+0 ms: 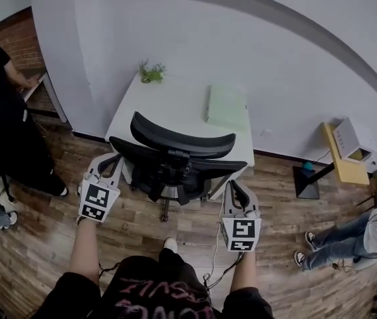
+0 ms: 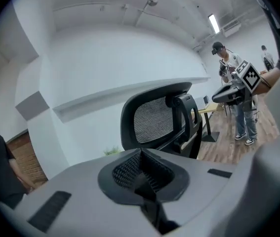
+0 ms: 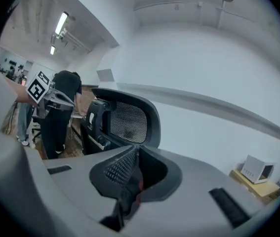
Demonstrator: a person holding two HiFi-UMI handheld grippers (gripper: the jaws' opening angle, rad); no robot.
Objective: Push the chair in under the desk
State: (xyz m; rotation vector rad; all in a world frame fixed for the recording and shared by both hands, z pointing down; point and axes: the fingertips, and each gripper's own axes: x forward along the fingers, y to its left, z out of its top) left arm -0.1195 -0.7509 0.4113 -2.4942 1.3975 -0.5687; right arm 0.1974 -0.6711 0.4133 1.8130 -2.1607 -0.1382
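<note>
A black mesh office chair (image 1: 175, 158) stands on the wood floor with its back toward me, its seat at the front edge of the white desk (image 1: 168, 102). My left gripper (image 1: 112, 166) is at the chair's left side, by the armrest. My right gripper (image 1: 236, 188) is at the right side. In the left gripper view the jaws (image 2: 142, 174) are shut with nothing between them, and the chair's headrest (image 2: 152, 120) lies ahead. The right gripper view shows its jaws (image 3: 130, 181) shut and empty too, with the headrest (image 3: 125, 120) ahead. Whether either gripper touches the chair I cannot tell.
On the desk lie a pale green folder (image 1: 227, 105) and a small plant (image 1: 151, 72); a white wall stands right behind it. A person in black (image 1: 2, 111) stands at the left. Another person (image 1: 348, 238) sits at the right near a yellow side table (image 1: 344, 155).
</note>
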